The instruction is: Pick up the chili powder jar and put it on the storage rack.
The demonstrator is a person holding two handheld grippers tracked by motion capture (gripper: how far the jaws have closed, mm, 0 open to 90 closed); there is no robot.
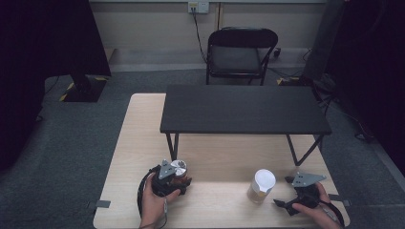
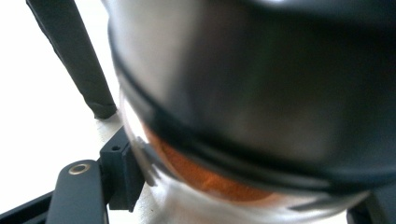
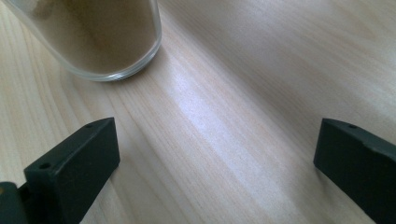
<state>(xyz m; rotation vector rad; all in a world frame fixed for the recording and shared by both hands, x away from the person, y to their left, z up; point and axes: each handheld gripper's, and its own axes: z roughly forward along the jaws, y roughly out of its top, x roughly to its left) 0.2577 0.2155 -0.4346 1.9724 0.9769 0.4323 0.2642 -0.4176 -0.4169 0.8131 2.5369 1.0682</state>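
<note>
Gripping the small clear glass jar with the silver metal lid and orange-brown filling, the left gripper sits at about seven o'clock on the pale wooden table, its black jaws clamped on the glass just under the lid's dark rim, as the left gripper view shows with the jar hard against the lens. I judge this jar to be stiff, smooth and slippery, breakable if dropped or knocked, and moderately weighty for its size, since the filling looks to reach high up; the straight glass wall below the lid is the sound place to take it, with the pads square on opposite sides, because the rounded metal lid would offer less purchase. At about five o'clock the right gripper rests low on the table in the person's hand, jaws spread wide with nothing between them but bare wood. Just to its left, at roughly eleven o'clock in the right gripper view, stands a second clear glass jar with a white lid and pale tan powder, its base apart from both pads. It should handle much the same: rigid, slick, fragile, best taken around the mid-wall. Farther off, toward twelve o'clock, a low black rectangular shelf on thin legs spans the table, and beyond it a black folding chair stands against the wall.
</note>
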